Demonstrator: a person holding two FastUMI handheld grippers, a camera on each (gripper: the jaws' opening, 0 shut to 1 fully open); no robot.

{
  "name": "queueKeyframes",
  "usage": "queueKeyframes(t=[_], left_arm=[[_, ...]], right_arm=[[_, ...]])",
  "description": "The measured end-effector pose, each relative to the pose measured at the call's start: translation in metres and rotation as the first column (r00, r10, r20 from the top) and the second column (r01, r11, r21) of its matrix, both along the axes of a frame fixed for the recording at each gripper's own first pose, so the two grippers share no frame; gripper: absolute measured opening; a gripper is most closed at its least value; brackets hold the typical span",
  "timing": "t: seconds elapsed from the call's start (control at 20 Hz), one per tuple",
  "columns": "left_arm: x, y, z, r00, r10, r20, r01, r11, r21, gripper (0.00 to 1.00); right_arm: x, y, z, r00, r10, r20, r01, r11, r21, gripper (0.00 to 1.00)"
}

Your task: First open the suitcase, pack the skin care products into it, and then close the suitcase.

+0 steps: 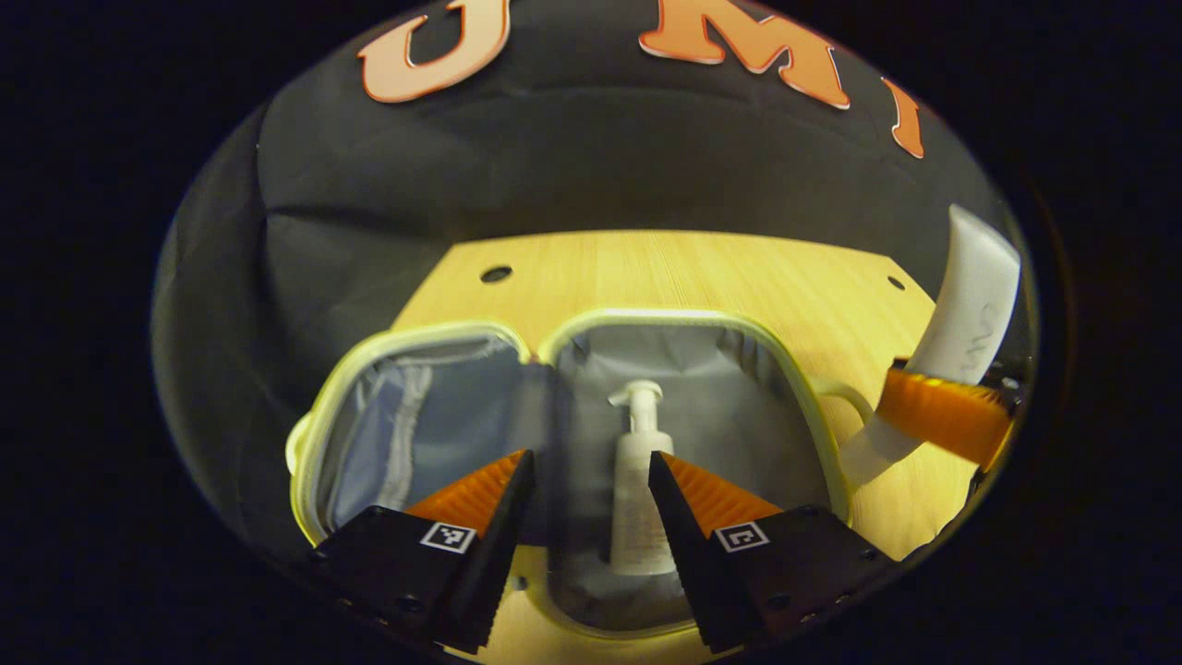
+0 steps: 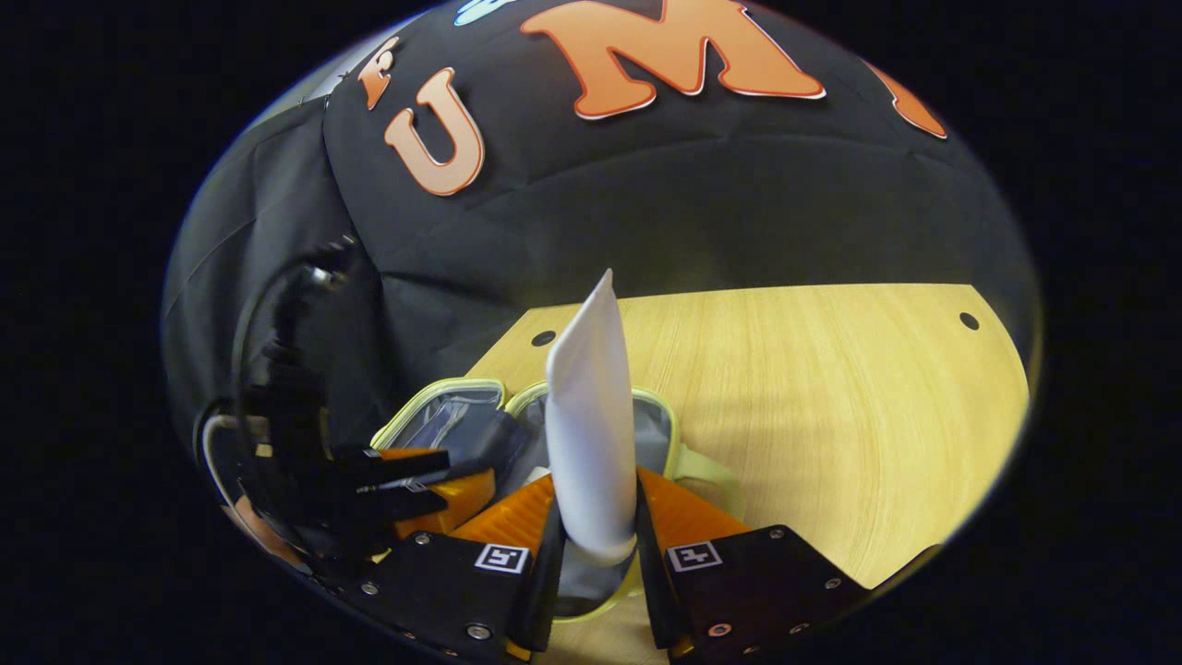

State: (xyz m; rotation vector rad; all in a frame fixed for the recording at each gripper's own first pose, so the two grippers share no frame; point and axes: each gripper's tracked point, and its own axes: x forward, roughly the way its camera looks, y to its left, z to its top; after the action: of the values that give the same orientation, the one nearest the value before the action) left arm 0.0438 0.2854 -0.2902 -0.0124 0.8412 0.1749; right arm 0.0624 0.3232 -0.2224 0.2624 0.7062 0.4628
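Note:
A small suitcase with a pale yellow-green rim (image 1: 794, 369) lies open on the wooden table, both grey-lined halves facing up. A white pump bottle (image 1: 637, 489) lies in its right half. My left gripper (image 1: 590, 454) hovers open just above the case, its fingers either side of the bottle without touching it. My right gripper (image 2: 596, 480) is shut on a white tube (image 2: 591, 406), held upright over the open suitcase (image 2: 434, 392). In the left gripper view, the tube (image 1: 970, 314) and the right gripper (image 1: 914, 406) hang beyond the case's right edge.
The light wooden table (image 2: 831, 397) stretches bare to the right of and behind the case, with small round holes (image 1: 496, 273) near its far corners. Black cloth walls close in behind and on the left. The left gripper (image 2: 434, 476) and its cable sit to the left in the right gripper view.

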Motion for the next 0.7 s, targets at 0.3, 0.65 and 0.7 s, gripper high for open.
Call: queueKeyframes(t=[0.3,0.65,0.7], left_arm=[[-0.008,0.070,0.063,0.968,0.105,0.227,-0.132,0.985,0.110,0.81],[-0.035,0.157,0.058,0.934,0.269,0.235,-0.302,0.945,0.121,0.81],[-0.040,0.170,0.058,0.926,0.296,0.235,-0.331,0.936,0.124,0.81]], right_arm=[[-0.011,0.029,-0.033,0.992,0.039,-0.119,-0.041,0.999,-0.020,0.41],[-0.027,0.047,-0.075,0.961,0.029,-0.275,-0.051,0.996,-0.073,0.41],[-0.029,0.049,-0.083,0.950,0.018,-0.313,-0.045,0.996,-0.079,0.41]])
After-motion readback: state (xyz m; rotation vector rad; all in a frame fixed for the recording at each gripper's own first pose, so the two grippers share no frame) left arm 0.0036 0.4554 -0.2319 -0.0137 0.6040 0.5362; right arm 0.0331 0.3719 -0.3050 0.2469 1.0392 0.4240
